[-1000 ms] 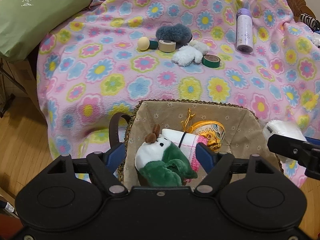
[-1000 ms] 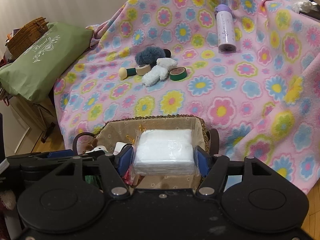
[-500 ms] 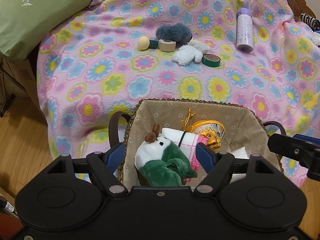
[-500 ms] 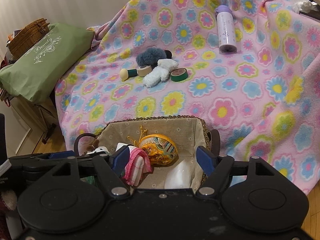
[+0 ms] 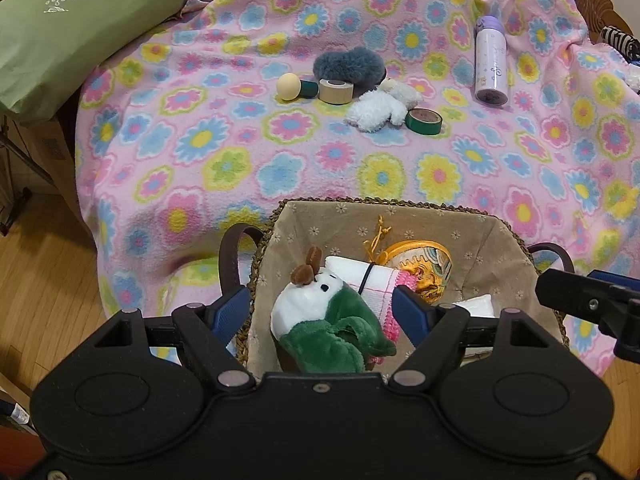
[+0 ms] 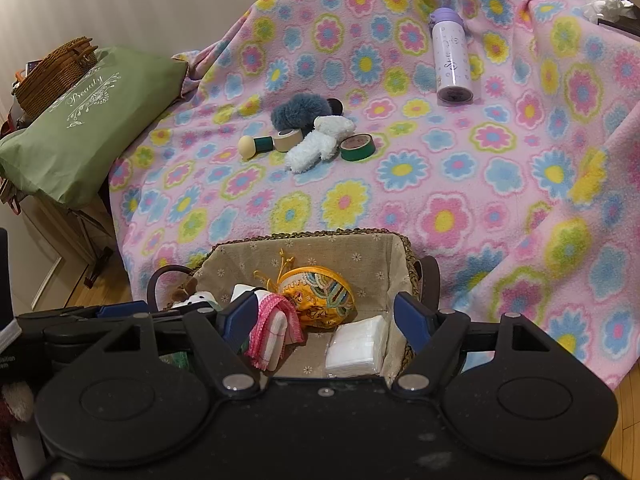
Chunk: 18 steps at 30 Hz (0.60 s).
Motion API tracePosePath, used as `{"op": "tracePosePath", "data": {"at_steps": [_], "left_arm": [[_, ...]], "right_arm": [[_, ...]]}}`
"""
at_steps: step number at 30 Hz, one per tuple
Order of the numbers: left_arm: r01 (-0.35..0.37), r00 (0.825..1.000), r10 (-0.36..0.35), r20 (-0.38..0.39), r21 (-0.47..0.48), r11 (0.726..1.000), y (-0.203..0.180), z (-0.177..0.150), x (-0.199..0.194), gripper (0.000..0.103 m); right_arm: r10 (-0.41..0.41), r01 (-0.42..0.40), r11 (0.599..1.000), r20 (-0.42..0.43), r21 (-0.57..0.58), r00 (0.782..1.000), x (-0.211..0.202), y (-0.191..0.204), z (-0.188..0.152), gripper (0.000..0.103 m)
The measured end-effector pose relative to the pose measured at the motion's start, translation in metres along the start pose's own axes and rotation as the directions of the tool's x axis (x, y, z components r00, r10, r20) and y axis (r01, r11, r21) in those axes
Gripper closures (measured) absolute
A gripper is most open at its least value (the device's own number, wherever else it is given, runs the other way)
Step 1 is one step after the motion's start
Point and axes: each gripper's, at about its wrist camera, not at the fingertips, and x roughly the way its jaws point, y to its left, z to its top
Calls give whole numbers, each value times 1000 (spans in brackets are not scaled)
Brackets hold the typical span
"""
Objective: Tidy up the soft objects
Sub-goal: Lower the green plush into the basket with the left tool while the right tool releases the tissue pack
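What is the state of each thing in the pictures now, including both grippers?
basket: open, partly filled
tissue pack: lying in basket, released
plush toy: lying in basket
rolled towel: tied, in basket
yellow pouch: closed, in basket
white mitten: on blanket
grey puff: on blanket
bottle: capped, lying down
right gripper: open, jaws just opened
left gripper: open, holding nothing

The green cushion (image 5: 76,28) at the left edge of the flowered blanket carries the word "Beauty" in white script, set among white leafy flourishes; it reads clearly in both wrist views. The lilac bottle (image 6: 452,60) lying on the blanket bears dark cursive lettering along its side, too small to make out. At the far left of the right wrist view, a white label (image 6: 8,362) shows part of a word, "isition".
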Motion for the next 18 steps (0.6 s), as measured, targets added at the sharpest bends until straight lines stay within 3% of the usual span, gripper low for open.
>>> {"op": "tracePosePath", "data": {"at_steps": [18], "left_arm": [[-36, 998, 35, 46, 10, 999, 9, 19, -2, 29]], "right_arm": [[-25, 28, 995, 37, -96, 999, 6, 4, 13, 24]]}}
